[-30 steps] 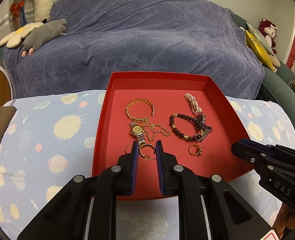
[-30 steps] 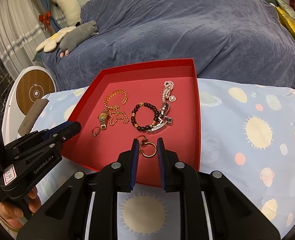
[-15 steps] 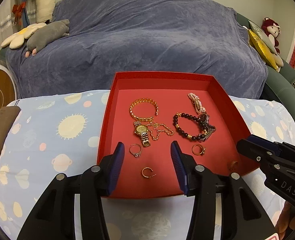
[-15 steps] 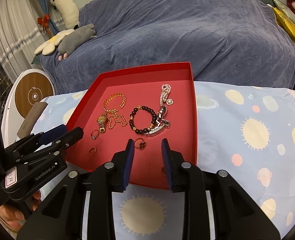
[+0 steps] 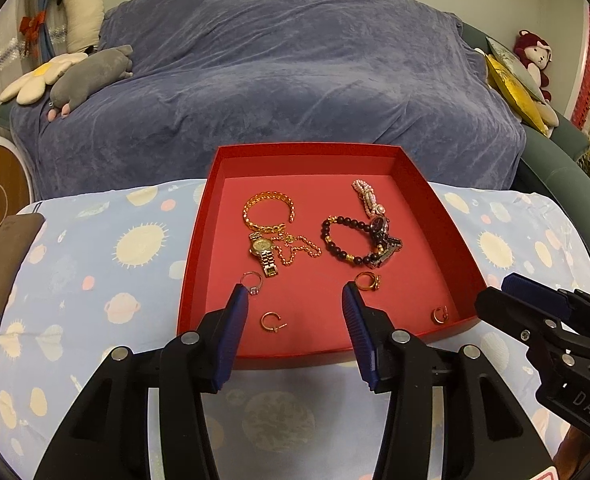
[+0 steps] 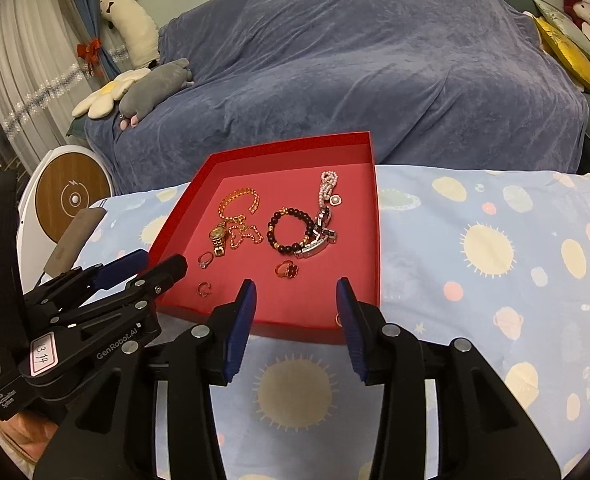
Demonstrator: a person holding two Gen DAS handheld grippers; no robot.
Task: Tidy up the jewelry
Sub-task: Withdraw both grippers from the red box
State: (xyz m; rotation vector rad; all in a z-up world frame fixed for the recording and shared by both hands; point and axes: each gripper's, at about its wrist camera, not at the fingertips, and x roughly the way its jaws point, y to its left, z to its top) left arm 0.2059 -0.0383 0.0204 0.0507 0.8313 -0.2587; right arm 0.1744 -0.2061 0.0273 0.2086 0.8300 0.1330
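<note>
A red tray on the patterned table holds the jewelry: a gold chain bracelet, a gold watch, a dark bead bracelet, a pearl piece, rings and two small gold hoop earrings. My left gripper is open and empty over the tray's near edge, above one hoop. My right gripper is open and empty at the tray's near right edge.
The table has a light blue cloth with suns and planets. A sofa under a blue cover stands behind it, with plush toys at the left. A brown flat object lies at the table's left end.
Both grippers have opened and let go of the gold hoop earrings, which now lie in the tray. Both have pulled back toward me.
</note>
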